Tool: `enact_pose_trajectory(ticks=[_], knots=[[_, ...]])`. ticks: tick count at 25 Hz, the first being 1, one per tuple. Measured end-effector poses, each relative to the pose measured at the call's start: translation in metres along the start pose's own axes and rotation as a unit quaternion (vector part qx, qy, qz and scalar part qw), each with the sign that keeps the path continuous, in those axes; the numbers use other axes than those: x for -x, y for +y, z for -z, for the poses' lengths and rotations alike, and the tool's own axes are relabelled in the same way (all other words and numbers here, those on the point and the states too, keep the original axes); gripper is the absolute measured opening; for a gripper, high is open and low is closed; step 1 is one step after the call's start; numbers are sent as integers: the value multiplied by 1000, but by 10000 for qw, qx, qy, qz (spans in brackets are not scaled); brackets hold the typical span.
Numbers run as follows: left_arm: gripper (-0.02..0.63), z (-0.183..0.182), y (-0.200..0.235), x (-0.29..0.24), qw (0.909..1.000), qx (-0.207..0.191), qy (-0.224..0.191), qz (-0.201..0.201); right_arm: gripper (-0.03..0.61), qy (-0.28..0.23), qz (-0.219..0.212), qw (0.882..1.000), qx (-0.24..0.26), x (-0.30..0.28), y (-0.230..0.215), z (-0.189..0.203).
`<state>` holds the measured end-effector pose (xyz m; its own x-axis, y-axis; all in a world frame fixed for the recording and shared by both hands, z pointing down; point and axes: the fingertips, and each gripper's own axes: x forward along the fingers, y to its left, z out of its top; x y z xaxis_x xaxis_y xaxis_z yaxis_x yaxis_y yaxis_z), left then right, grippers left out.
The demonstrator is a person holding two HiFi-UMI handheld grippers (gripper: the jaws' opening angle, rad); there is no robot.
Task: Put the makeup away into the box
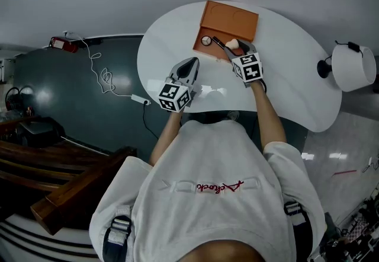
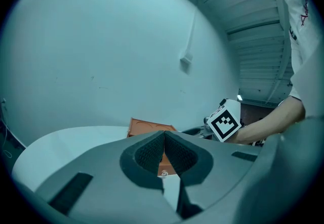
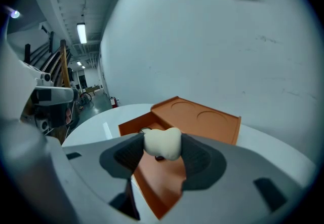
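Squarely between the right tongs (image 1: 237,49) sits a cream makeup sponge (image 3: 163,143), pinched on both sides by the ribbed pads, which stand fairly wide apart around it. The sponge hangs over the near right part of the orange box (image 3: 158,183), above its bare floor. Whether it touches that floor cannot be told. The box's lid (image 1: 231,19) is open and lies back on the far side, with two round recesses showing in it. Inside the box, at its near left corner, rests a small round compact (image 1: 206,41), and just right of it a slim dark item (image 1: 218,42) runs slantwise toward the sponge. A small dark piece shows under the sponge in the right gripper view, too little of it to name.

Nearer the person than the box and to its left, the left tongs (image 2: 163,138) are closed tip to tip with nothing between them, pointing toward the box's near edge but apart from it. The right gripper's marker cube (image 2: 224,122) shows beside the box in the left gripper view.

The box stands at the far side of a white rounded surface (image 1: 296,80). Well off to the left of the box, on the dark floor, trails a white cable (image 1: 104,79).
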<state>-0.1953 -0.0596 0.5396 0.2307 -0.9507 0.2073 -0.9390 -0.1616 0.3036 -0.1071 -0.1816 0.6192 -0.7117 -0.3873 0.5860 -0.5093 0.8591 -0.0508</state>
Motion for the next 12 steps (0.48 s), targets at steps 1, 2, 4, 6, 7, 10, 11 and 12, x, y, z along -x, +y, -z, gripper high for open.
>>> enact_pose_trajectory(ticks=[1,2,4,6,7,10,11,12], knots=[[9,1,-1,-1,10000,11,11,20,235,39,10,10000,11,0,0,1],[9,2,-2,-3,10000,18,20,45,236,80,19,10000,22,-1,0,2],[9,3,-6,-7,9999,21,32,114,239,139,13,9999,23,-1,1,6],[9,2,-10,-13,9998,0,33,195,259,196,-47,9998,-18,0,1,10],[9,1,-12,-15,9997,-16,37,231,268,233,-77,9997,-32,1,1,12],[9,1,-17,-20,9994,-46,72,322,272,290,-78,9995,-38,4,0,17],[9,2,-19,-21,9994,-54,84,342,272,288,-63,9996,-38,5,-1,18],[9,2,-20,-22,9993,-63,93,358,272,281,-51,9996,-36,6,-1,19]])
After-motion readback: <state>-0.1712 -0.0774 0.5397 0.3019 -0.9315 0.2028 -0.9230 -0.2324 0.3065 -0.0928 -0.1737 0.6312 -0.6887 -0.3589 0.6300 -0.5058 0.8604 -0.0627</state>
